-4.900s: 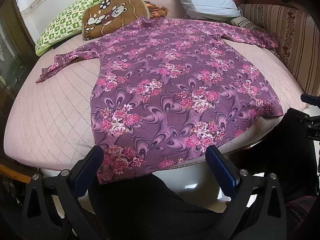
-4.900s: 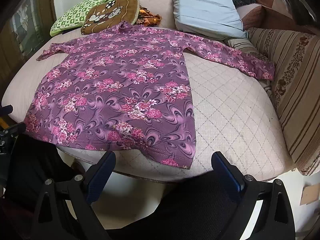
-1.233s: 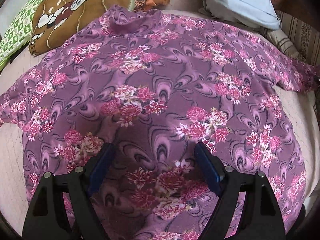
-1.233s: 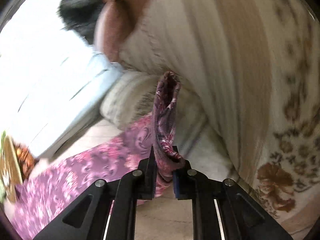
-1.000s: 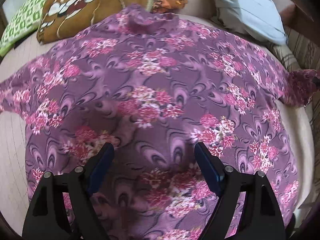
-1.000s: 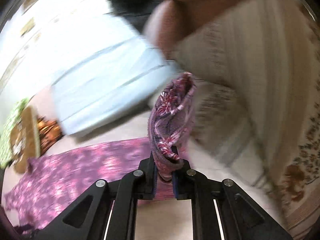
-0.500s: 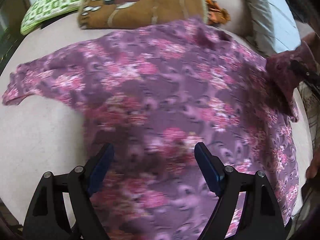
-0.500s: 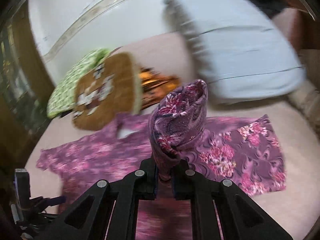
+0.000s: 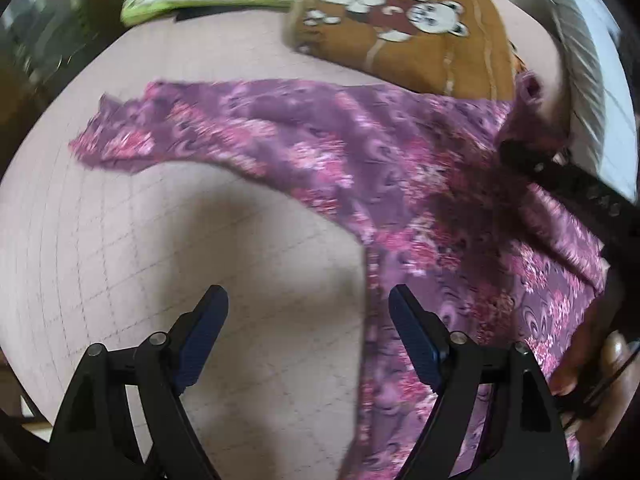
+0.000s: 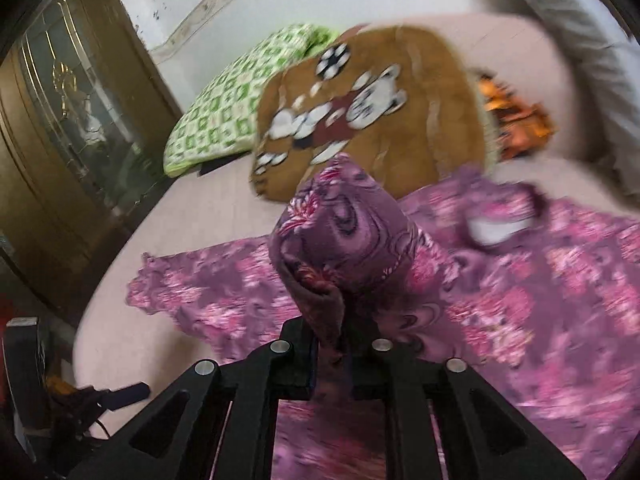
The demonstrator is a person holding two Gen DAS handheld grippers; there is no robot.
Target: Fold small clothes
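You see a purple garment (image 9: 400, 168) with pink floral print on a pale pink quilted bed (image 9: 120, 240); a brown bear-print cushion (image 9: 404, 32); a green-and-white checked pillow (image 10: 236, 108); black tongs with blue pads (image 9: 204, 332).

The purple floral top (image 9: 400, 184) looked like soft, matt knit cloth. The bed cover (image 9: 120, 240) beneath was matt quilted fabric. The brown bear cushion (image 10: 380, 112) at upper centre seemed plush. The cabinet (image 10: 60, 120) at left was glossy varnished wood.
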